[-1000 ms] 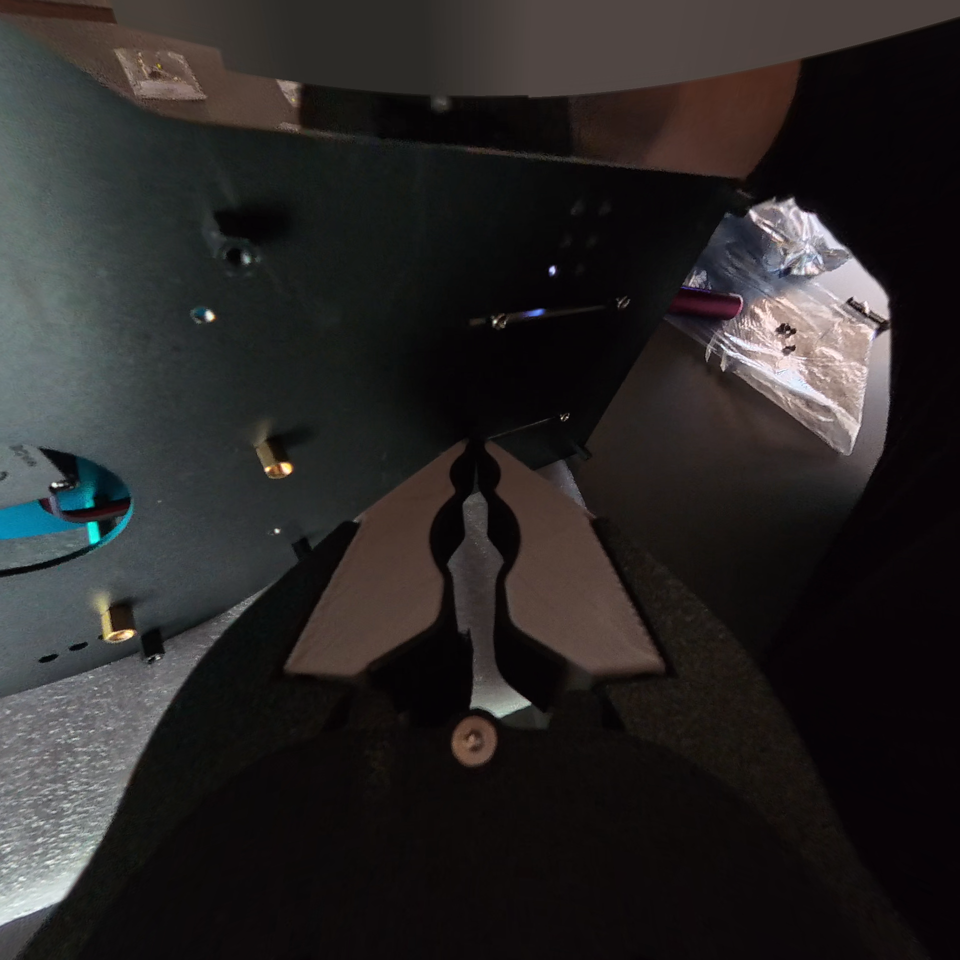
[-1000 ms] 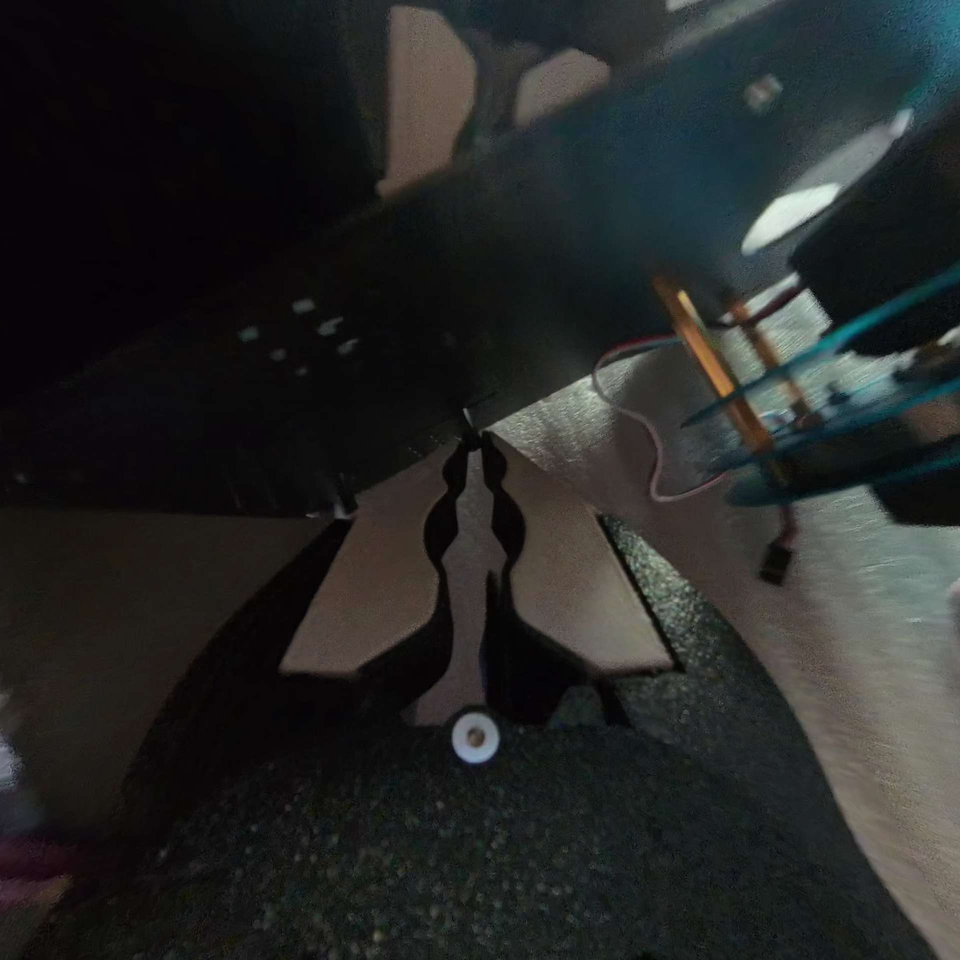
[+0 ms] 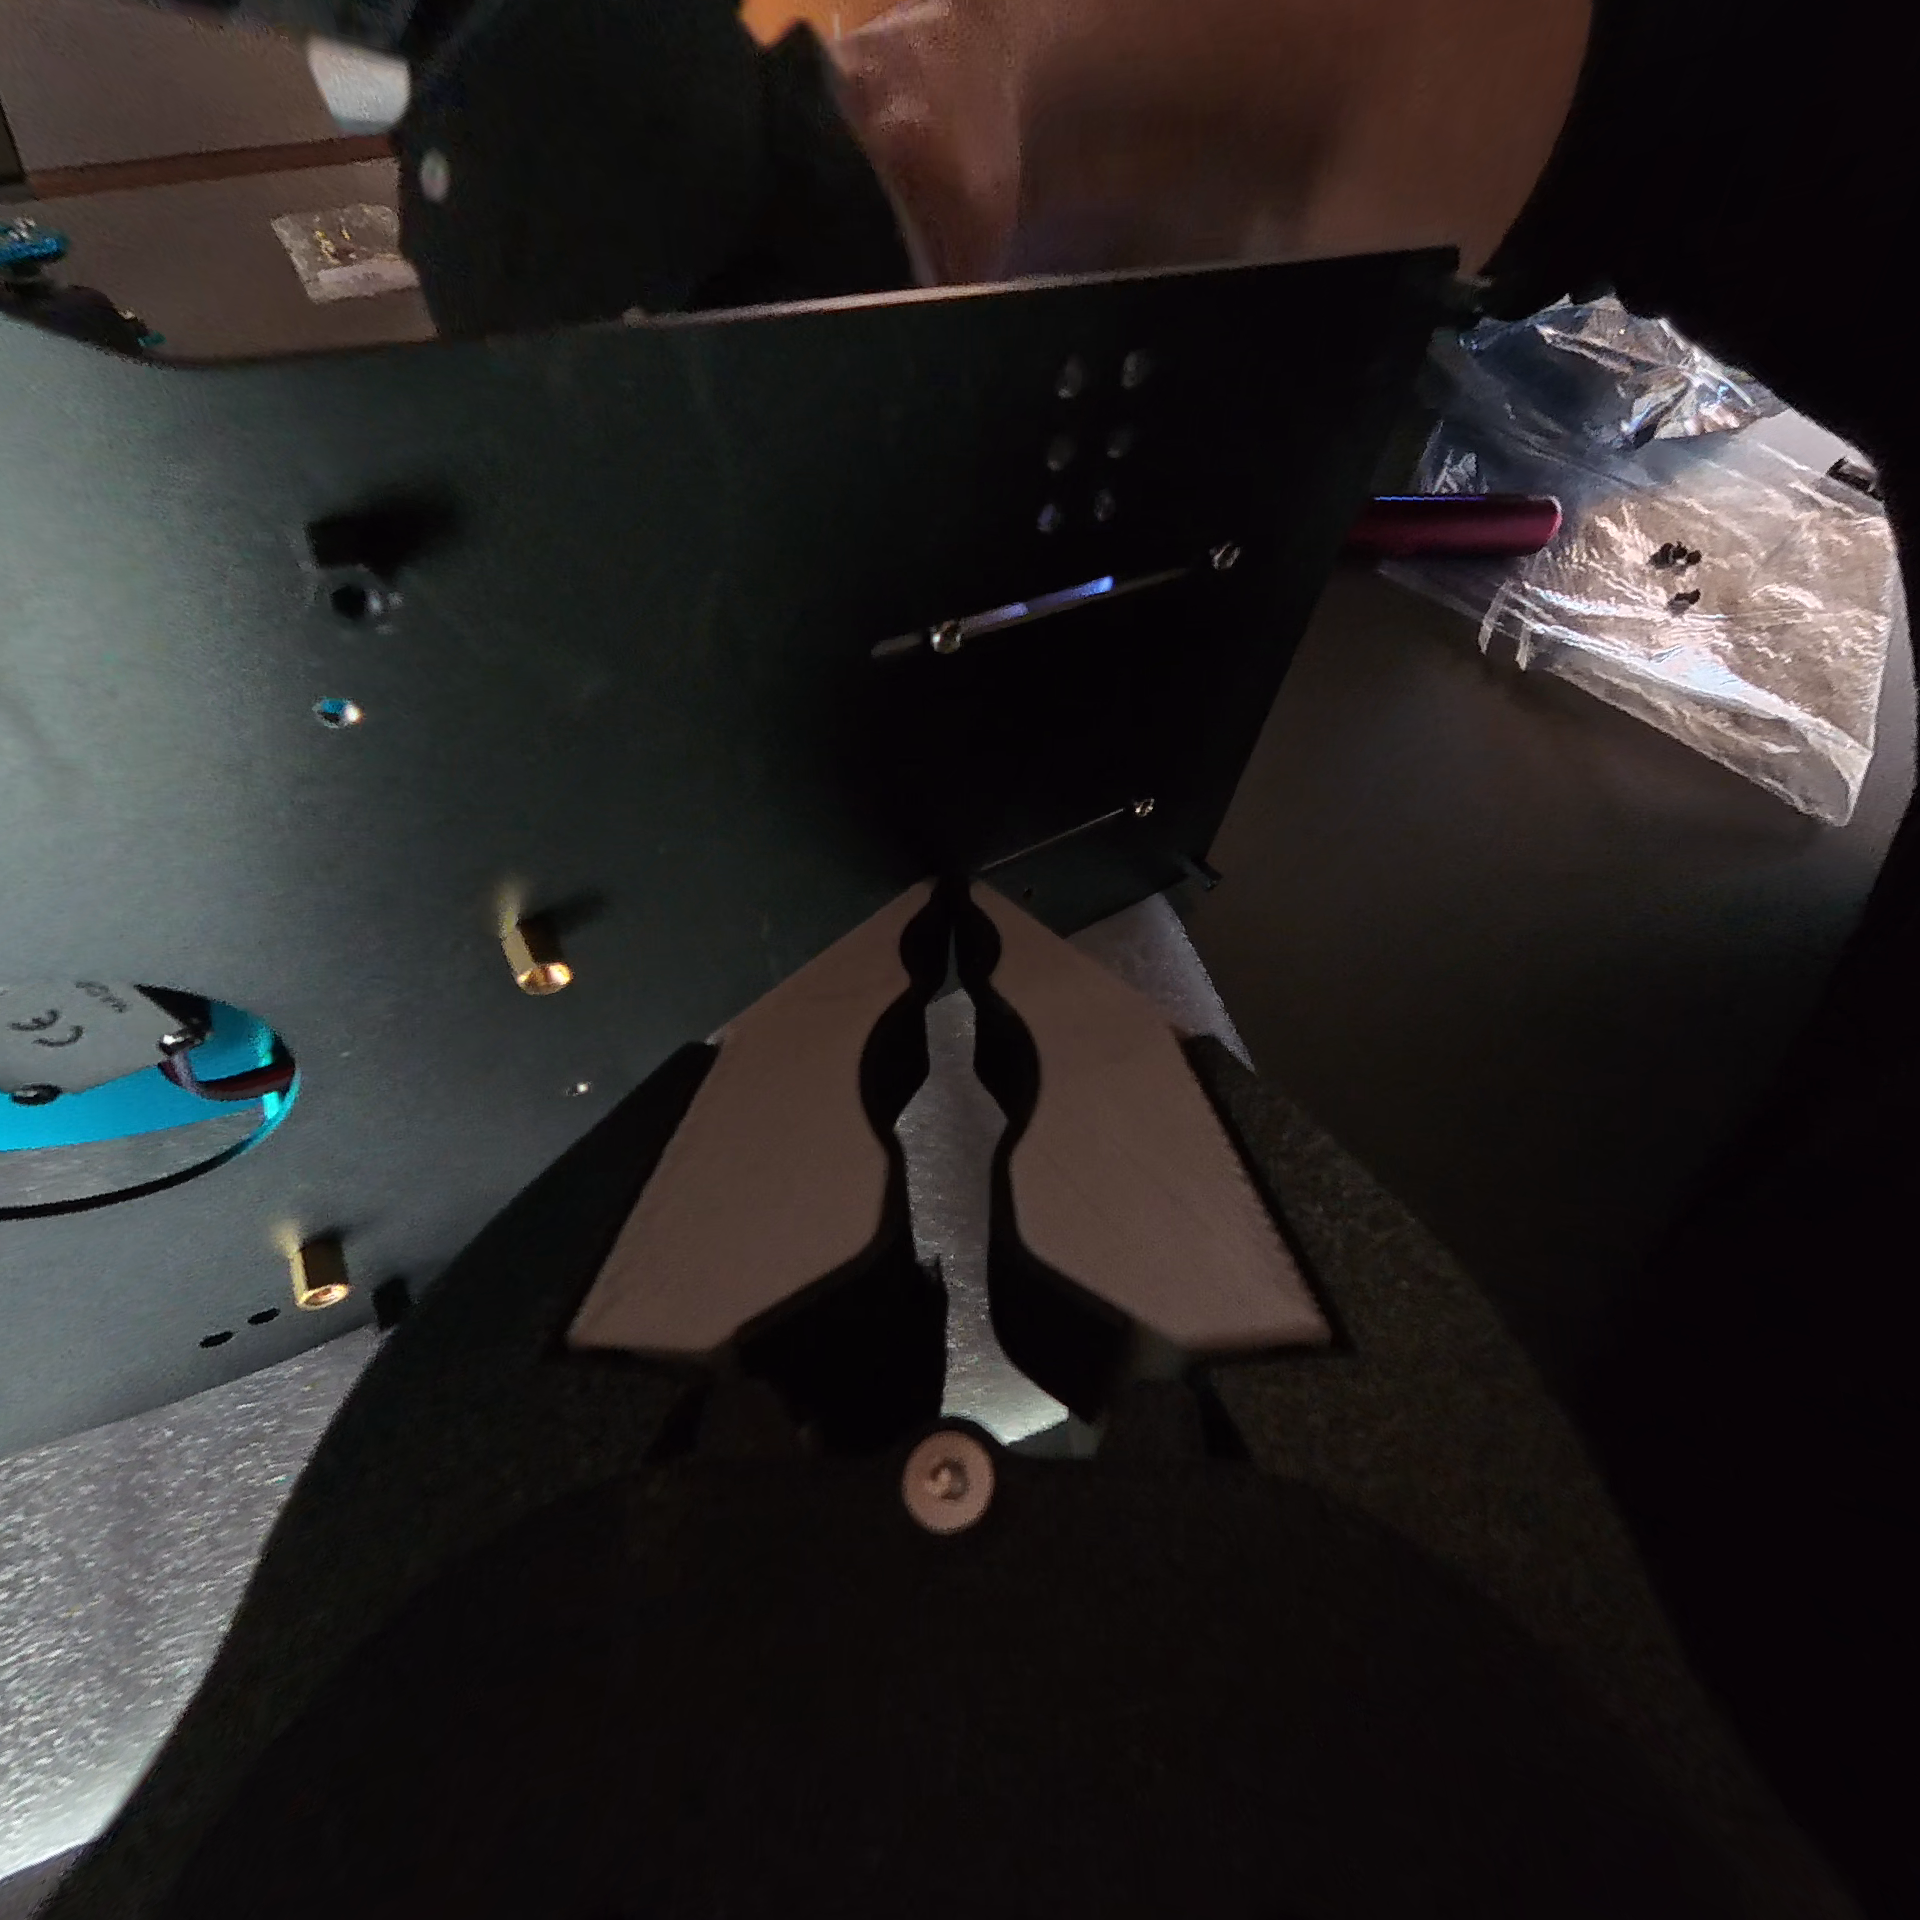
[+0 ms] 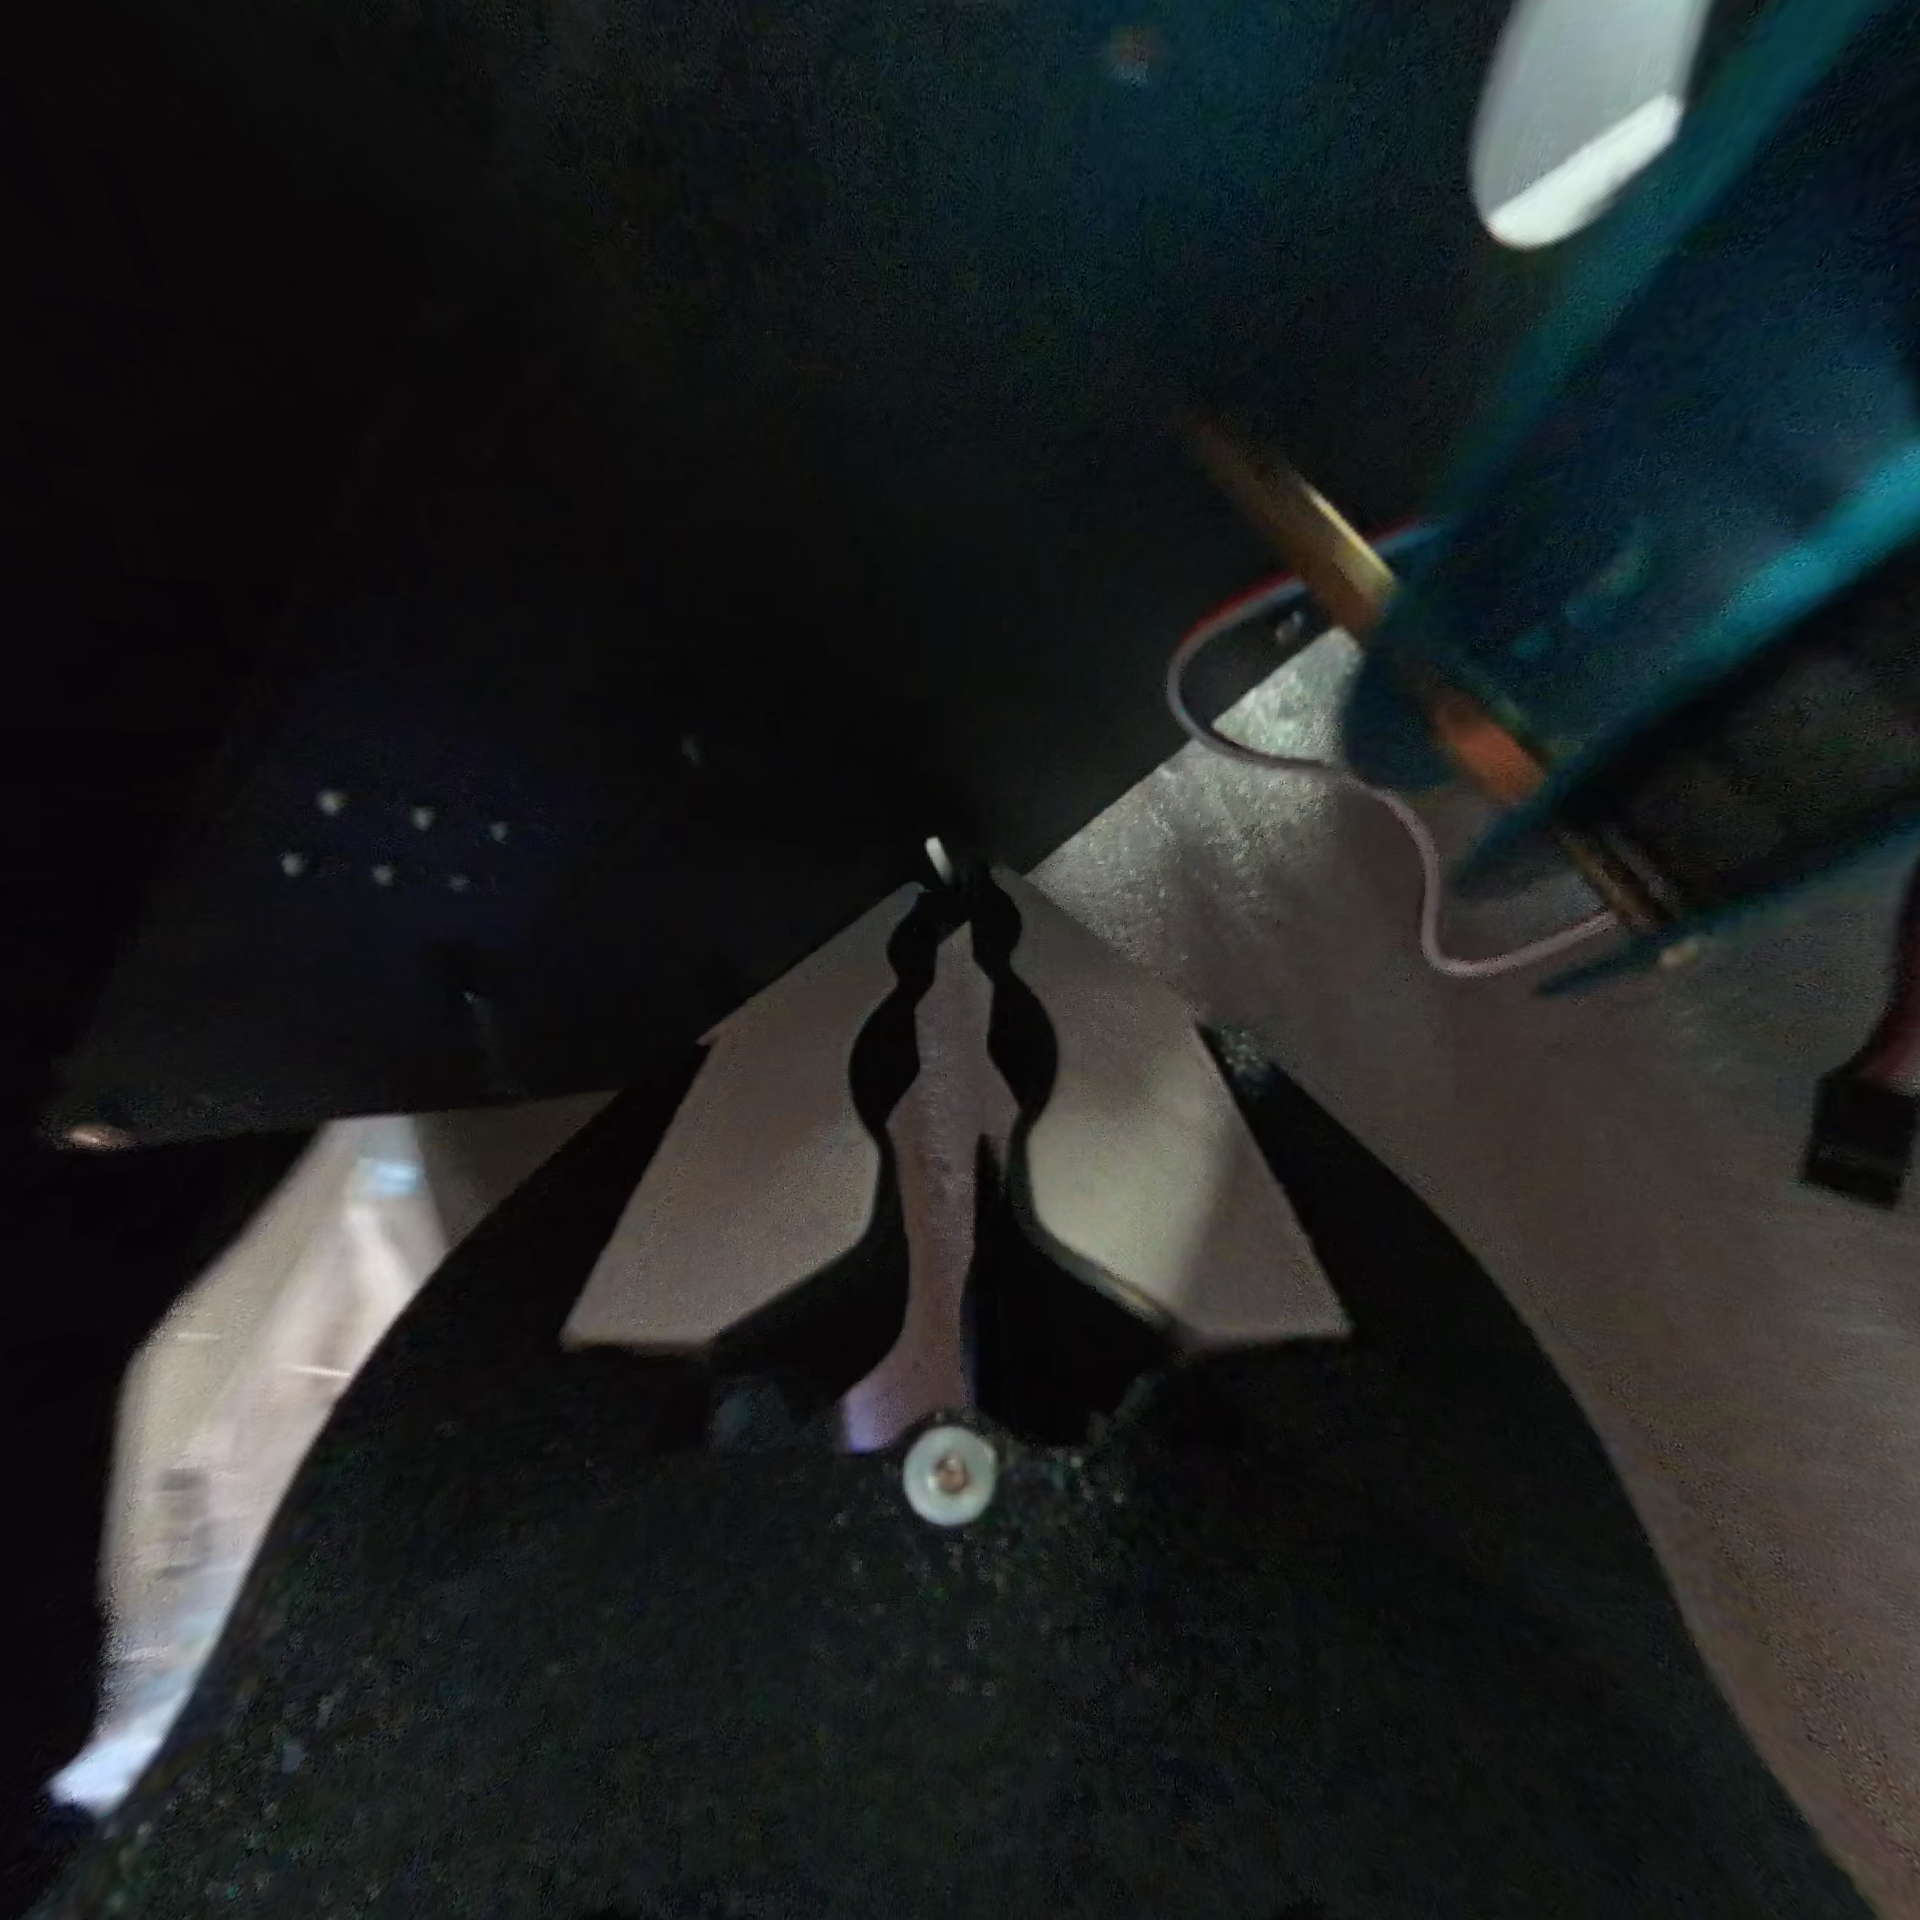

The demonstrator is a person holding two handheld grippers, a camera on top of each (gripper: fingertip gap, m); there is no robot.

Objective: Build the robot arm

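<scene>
A large black metal plate (image 3: 644,582) with small holes, slots and brass standoffs (image 3: 535,961) stands tilted above the silver mat (image 3: 125,1558). My left gripper (image 3: 954,891) is shut on the plate's lower edge. In the right wrist view the same plate (image 4: 727,520) fills the top, dark and blurred. My right gripper (image 4: 954,883) is shut on the plate's edge at its fingertips. Teal acrylic layers (image 4: 1662,520) on brass posts (image 4: 1340,582), with a thin wire (image 4: 1423,883), hang off the plate at the right. A teal part (image 3: 156,1101) shows through a round cutout.
A clear plastic bag (image 3: 1704,623) with small black screws and a maroon rod (image 3: 1455,520) lie on the table at the right. A small clear packet (image 3: 338,249) lies at the back left. A black connector (image 4: 1860,1143) rests on the mat. A person's arm is behind the plate.
The plate has tilted and shifted: in the left view its top edge dropped, showing more behind it. In the right view the teal layers have swung up and closer.
</scene>
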